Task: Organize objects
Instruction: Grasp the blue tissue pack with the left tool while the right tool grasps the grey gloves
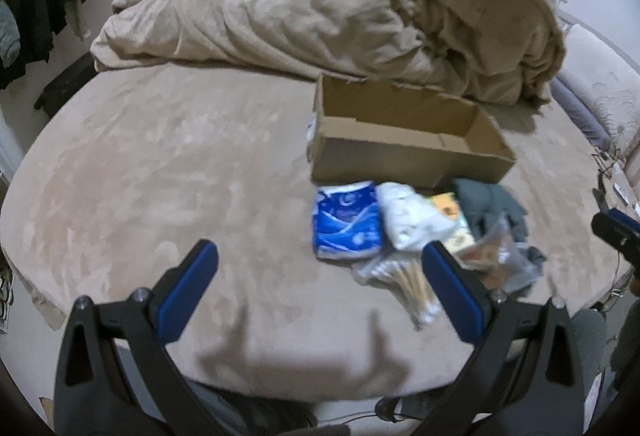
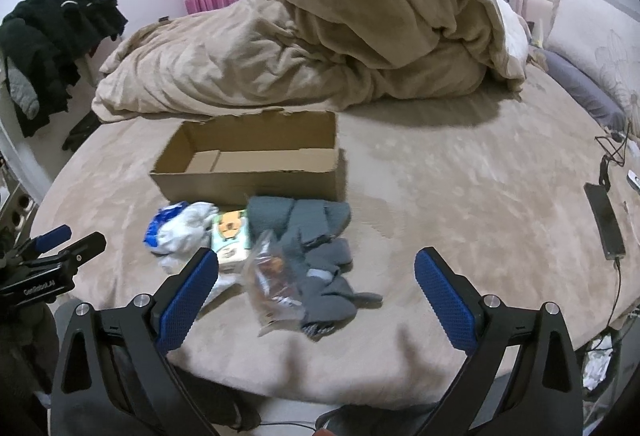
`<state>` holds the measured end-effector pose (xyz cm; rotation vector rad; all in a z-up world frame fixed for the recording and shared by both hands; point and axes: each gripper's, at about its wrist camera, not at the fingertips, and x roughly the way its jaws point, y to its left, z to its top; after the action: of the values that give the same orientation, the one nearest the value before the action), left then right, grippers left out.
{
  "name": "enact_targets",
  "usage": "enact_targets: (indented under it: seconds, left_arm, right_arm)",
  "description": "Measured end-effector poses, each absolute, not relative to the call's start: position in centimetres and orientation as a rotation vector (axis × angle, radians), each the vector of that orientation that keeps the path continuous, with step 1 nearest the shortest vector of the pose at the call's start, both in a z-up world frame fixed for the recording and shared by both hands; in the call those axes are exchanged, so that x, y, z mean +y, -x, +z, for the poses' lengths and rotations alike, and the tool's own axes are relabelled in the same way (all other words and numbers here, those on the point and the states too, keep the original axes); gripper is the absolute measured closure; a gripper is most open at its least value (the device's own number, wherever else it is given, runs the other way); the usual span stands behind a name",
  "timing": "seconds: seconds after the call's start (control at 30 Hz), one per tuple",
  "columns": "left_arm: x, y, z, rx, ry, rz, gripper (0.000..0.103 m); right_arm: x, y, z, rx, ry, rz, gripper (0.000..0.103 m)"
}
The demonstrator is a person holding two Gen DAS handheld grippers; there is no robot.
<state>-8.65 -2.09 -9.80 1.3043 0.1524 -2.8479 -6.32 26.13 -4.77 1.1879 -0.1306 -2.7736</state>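
An empty open cardboard box (image 1: 408, 140) (image 2: 256, 160) lies on the bed. In front of it is a cluster: a blue tissue pack (image 1: 346, 222) (image 2: 160, 226), a white cloth bundle (image 1: 412, 220) (image 2: 188, 232), a small carton (image 1: 452, 212) (image 2: 231, 236), grey socks (image 1: 492, 208) (image 2: 316, 244), a clear bag of snacks (image 1: 492, 252) (image 2: 272, 288) and a bag of cotton swabs (image 1: 404, 280). My left gripper (image 1: 320, 264) is open and empty, left of the cluster. My right gripper (image 2: 316, 272) is open and empty above the socks and bag.
A beige duvet (image 1: 320, 16) (image 2: 312, 36) is heaped behind the box. A phone on a cable (image 2: 604, 224) lies at the bed's right edge. Dark clothes (image 2: 52, 32) hang at left. Pillows (image 2: 592, 36) are at right.
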Motion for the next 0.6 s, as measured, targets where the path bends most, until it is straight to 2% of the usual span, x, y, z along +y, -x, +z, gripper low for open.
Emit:
enact_targets:
  seconds: [0.27,0.37,0.53,0.6]
  left_arm:
    - [-2.0,13.2,-14.4,0.078,-1.374,-2.814,0.001]
    - [-1.8,14.3,-15.2,0.091,-1.389,-2.827,0.001]
    - [-1.4,16.0,-16.6,0.108,-1.441,-2.827,0.001]
    - [-1.1,16.8,-17.2,0.085,-1.464,-2.814,0.002]
  right_arm:
    - [27.2,10.9,-8.2,-0.151,-1.244,-2.741,0.01]
    - [27.0,12.6,-9.4,-0.148,-1.266,-2.706,0.017]
    - [26.3,15.3,-11.7,-0.156,-1.306,-2.66,0.02]
    - [26.2,16.2,-12.6,-0.168,-1.321,-2.638,0.026]
